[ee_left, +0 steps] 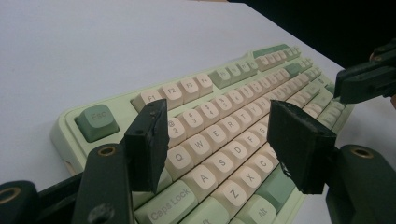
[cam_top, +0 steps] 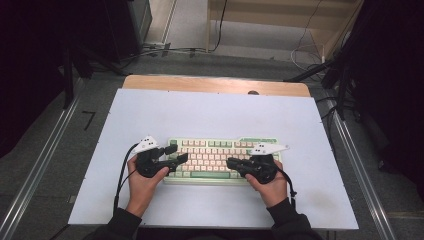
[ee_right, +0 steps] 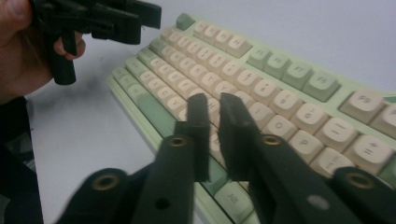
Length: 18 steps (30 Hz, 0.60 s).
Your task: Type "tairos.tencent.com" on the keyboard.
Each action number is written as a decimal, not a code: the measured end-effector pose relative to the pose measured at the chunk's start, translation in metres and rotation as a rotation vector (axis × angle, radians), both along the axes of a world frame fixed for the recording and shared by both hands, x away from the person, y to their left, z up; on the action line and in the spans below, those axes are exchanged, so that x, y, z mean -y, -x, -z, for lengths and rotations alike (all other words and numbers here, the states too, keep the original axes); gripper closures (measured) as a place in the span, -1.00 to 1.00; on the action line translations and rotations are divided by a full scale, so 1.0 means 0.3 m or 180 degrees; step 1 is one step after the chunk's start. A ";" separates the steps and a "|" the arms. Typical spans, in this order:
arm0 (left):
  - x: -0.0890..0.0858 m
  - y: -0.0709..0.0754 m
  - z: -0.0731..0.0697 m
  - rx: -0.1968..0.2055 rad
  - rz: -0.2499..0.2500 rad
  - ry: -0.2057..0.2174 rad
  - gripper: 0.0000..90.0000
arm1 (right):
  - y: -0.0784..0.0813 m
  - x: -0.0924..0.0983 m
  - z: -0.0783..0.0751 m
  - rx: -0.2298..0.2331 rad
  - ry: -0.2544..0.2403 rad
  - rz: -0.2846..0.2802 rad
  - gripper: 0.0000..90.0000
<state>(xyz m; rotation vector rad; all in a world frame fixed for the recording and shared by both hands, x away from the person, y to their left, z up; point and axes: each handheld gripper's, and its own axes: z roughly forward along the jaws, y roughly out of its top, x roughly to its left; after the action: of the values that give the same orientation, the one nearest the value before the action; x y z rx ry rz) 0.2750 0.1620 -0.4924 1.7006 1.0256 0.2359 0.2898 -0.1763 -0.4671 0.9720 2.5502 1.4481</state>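
Observation:
A pale green keyboard with cream and green keys lies on the white board. My left gripper hovers over its left end, jaws open. In the left gripper view the left gripper frames the letter keys of the keyboard, with nothing between its pads. My right gripper sits over the keyboard's right half and points left. In the right gripper view the right gripper has its jaws almost together above the keyboard, with a thin gap and nothing in it.
The board rests on a wooden table with metal rails along both sides. Cables and dark stands crowd the floor behind. Each gripper view also shows the other gripper farther off: the right gripper and the left gripper.

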 end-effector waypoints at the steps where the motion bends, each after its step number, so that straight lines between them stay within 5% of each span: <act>1: 0.000 0.000 0.000 -0.0004 0.0002 -0.0005 -0.11 | 0.000 -0.011 0.005 0.0005 0.0037 -0.0026 0.93; 18: 0.003 -0.001 0.004 -0.0024 0.0009 -0.0021 -0.11 | -0.029 -0.078 0.065 -0.0056 0.0309 -0.0022 0.95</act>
<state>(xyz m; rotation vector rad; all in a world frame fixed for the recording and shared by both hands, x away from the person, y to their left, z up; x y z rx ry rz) 0.2752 0.1612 -0.4935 1.7098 1.0291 0.2314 0.2983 -0.1530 -0.4866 0.9671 2.6111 1.3090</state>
